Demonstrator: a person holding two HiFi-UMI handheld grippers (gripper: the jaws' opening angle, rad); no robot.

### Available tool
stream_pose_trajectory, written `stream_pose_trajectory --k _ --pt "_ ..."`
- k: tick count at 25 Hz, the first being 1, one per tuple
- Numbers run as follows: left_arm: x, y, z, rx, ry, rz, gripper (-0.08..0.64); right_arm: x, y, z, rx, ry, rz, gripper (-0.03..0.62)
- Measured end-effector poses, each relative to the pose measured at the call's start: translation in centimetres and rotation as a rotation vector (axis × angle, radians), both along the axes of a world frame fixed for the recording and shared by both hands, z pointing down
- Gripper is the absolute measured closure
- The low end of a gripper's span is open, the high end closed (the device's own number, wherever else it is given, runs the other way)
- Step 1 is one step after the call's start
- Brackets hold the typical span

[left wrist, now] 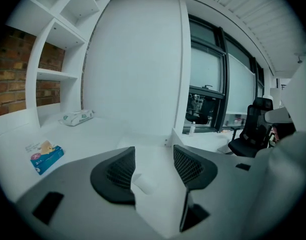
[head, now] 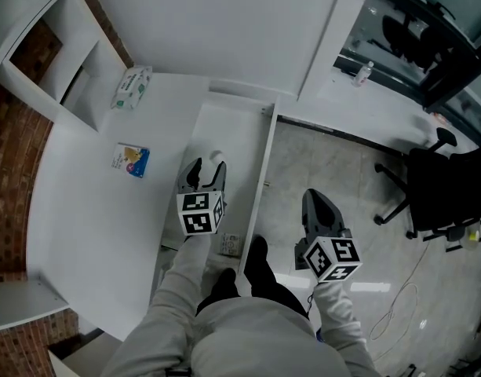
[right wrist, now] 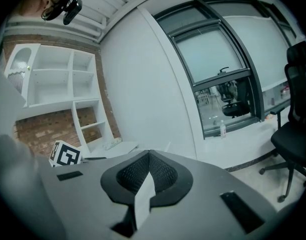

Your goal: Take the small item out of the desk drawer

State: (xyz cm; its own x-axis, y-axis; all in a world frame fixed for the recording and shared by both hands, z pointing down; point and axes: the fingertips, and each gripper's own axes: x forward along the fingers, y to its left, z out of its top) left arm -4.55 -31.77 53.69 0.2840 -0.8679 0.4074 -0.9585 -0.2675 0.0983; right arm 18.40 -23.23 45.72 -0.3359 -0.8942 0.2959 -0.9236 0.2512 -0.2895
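The desk drawer (head: 232, 132) stands pulled out, white inside. A small white item (head: 216, 157) lies on its floor. My left gripper (head: 208, 168) hovers over the drawer, open, with its tips just short of the item. In the left gripper view the small white item (left wrist: 144, 183) shows low between the spread jaws of the left gripper (left wrist: 153, 156), and neither jaw touches it. To the right of the drawer my right gripper (head: 313, 200) hangs over the floor, shut and holding nothing. The right gripper (right wrist: 149, 155) shows its pads pressed together.
A tissue pack (head: 131, 87) and a small blue and yellow box (head: 131, 161) lie on the white desk (head: 91, 226) left of the drawer. White shelves (head: 36, 45) rise at the far left. A black office chair (head: 444, 187) stands at right. A bottle (head: 364, 73) sits on the sill.
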Motion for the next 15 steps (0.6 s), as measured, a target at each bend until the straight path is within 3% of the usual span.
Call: stream_pose_trajectory --k 5,15 --pt "0.7 -2.1 3.6 -0.088 0.004 -0.017 0.321 0.7 -1.3 0.7 -0.016 -0.007 0.002 0.565" --pt "1.3 -4.1 10.7 -0.257 -0.077 -0.033 0.320 1.8 -2.2 1.8 -0.045 -0.009 0.007 0.565"
